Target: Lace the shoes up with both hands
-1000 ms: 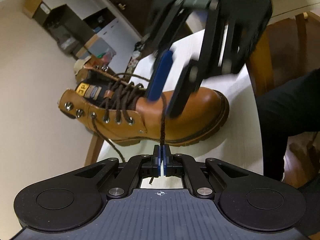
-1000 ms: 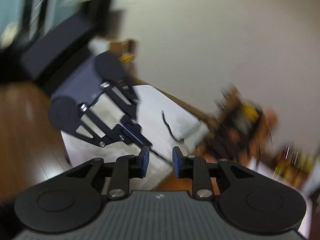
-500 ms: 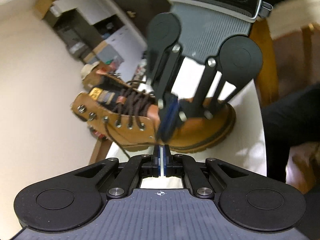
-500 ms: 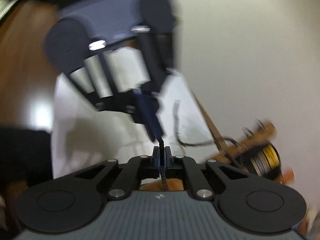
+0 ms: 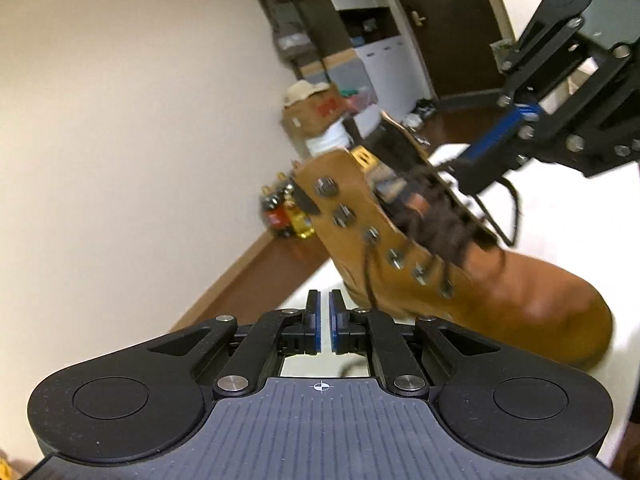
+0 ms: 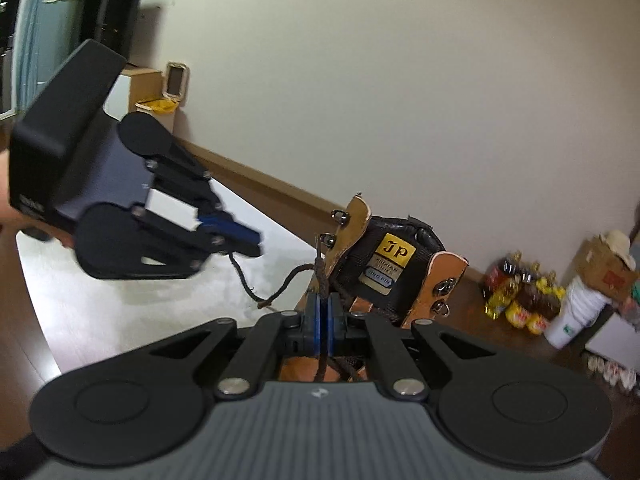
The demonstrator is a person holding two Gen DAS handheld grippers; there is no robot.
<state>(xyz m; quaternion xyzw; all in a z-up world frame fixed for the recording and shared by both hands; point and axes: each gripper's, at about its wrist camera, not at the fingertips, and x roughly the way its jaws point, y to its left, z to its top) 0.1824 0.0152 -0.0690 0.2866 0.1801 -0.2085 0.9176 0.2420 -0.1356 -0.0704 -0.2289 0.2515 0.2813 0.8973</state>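
Note:
A tan leather boot (image 5: 492,276) with dark brown laces stands on the white table (image 5: 580,208); its black tongue with a yellow label shows in the right wrist view (image 6: 394,264). My left gripper (image 5: 324,322) is slightly open and empty, near the boot's heel side; it also shows in the right wrist view (image 6: 250,240). My right gripper (image 6: 321,320) is shut on a brown lace (image 6: 320,276) just above the boot's eyelets; it shows in the left wrist view (image 5: 476,168) over the boot's top. A loose lace end (image 6: 244,280) lies on the table.
The table's edge (image 6: 36,284) drops to a wooden floor. Bottles (image 6: 516,300), a white bucket (image 6: 576,312) and a cardboard box (image 6: 608,264) stand by the wall. Cabinets and a dark door (image 5: 436,20) are at the back.
My left gripper has let go of the lace and opened a little, swinging toward the boot's heel side. My right gripper stays shut on the lace and has moved over the boot's top.

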